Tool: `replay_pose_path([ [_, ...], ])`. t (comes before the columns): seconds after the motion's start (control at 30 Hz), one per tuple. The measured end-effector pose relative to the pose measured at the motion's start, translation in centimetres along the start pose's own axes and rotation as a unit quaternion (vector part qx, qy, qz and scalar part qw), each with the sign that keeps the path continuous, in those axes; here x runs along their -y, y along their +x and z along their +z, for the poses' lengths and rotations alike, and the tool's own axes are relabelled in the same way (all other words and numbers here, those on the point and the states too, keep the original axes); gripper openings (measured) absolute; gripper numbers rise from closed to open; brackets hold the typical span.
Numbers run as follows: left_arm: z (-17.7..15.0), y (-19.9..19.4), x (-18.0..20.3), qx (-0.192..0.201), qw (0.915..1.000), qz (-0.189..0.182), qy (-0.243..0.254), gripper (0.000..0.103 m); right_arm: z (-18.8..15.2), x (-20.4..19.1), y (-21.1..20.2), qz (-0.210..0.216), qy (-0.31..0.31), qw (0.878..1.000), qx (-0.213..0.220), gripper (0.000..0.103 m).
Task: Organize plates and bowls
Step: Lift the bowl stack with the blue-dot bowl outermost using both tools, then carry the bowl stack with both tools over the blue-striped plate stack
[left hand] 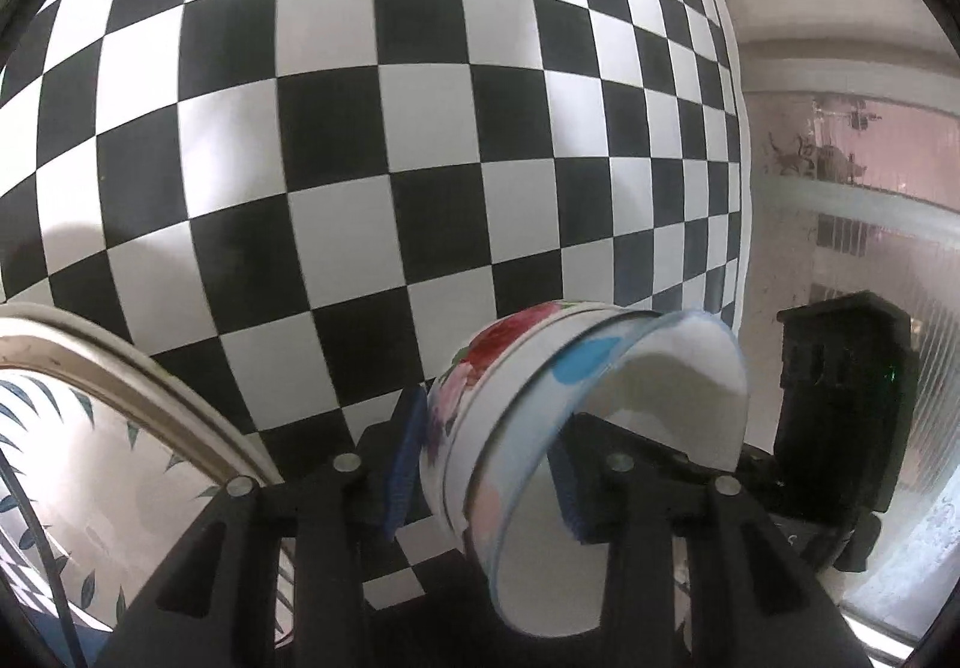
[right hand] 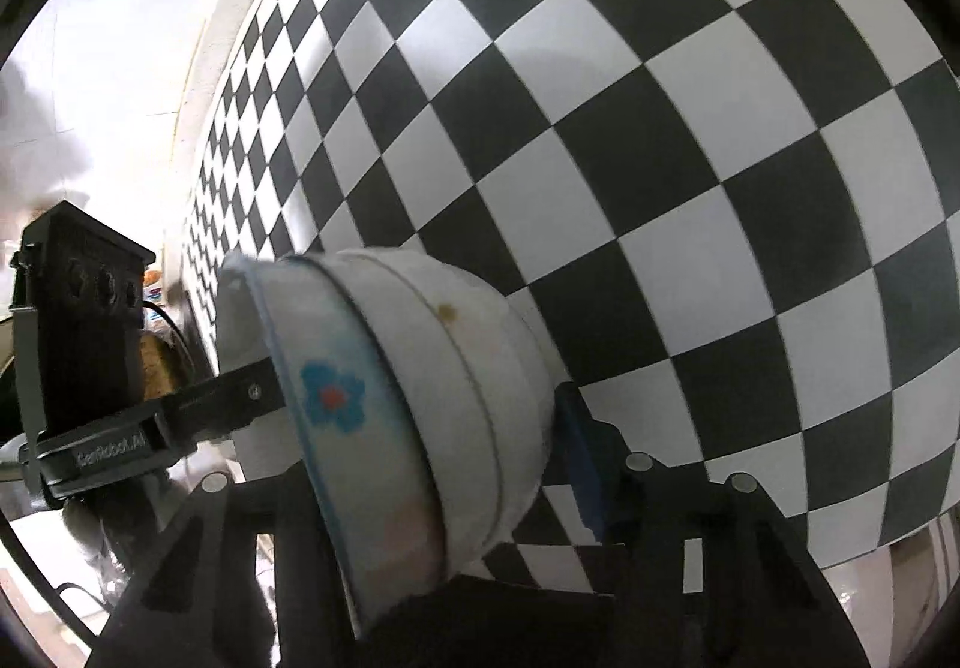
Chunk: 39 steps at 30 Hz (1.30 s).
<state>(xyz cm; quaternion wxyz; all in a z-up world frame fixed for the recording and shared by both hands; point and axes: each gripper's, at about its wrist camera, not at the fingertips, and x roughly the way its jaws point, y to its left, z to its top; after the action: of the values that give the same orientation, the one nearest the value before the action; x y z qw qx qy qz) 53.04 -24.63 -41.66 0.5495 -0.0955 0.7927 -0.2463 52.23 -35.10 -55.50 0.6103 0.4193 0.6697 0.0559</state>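
A stack of nested white bowls with flower prints (left hand: 528, 428) is held on its side above the black-and-white checkered table (left hand: 420, 128). My left gripper (left hand: 486, 470) is shut on the stack, one blue pad on the outer bowl's base, the other inside the innermost bowl. My right gripper (right hand: 432, 458) is shut on the same stack (right hand: 420, 398) from the other side; its right blue pad (right hand: 585, 464) touches the base. The left gripper's finger (right hand: 234, 404) reaches into the bowl in the right wrist view. A large plate with blue leaf print (left hand: 90, 458) lies at lower left.
The right gripper's black body (left hand: 840, 416) stands just right of the bowls. The left gripper's black body (right hand: 78, 320) is at the left. The table's edge (left hand: 741, 158) runs along the right, with a window and floor beyond.
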Motion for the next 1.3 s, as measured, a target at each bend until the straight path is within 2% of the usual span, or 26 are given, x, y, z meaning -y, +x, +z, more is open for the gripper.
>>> replay_pose_path([
  [0.13, -0.4, -0.7, -0.5, 0.011, 0.9999, 0.008, 0.001, 0.035, 0.0, -0.9, 0.2, 0.001, -0.014, 1.0, 0.002, 0.052],
  [0.4, -1.4, -3.6, -2.0, 0.032, 0.9994, -0.003, -0.013, 0.035, 0.1, -4.5, 0.9, 0.002, -0.037, 0.999, -0.001, 0.05],
  [0.77, -4.1, -10.2, -4.4, 0.091, 0.9953, -0.007, -0.032, 0.035, -0.8, -12.4, 0.4, 0.008, -0.106, 0.994, -0.002, 0.049],
  [1.0, -6.6, -13.5, -8.7, 0.121, 0.9905, -0.002, -0.065, 0.035, -1.8, -17.3, 3.1, 0.014, -0.142, 0.99, -0.021, 0.049],
  [1.3, -8.8, -13.7, -14.1, 0.133, 0.9846, 0.006, -0.114, 0.035, -4.0, -20.4, 8.2, 0.005, -0.177, 0.982, -0.062, 0.049],
])
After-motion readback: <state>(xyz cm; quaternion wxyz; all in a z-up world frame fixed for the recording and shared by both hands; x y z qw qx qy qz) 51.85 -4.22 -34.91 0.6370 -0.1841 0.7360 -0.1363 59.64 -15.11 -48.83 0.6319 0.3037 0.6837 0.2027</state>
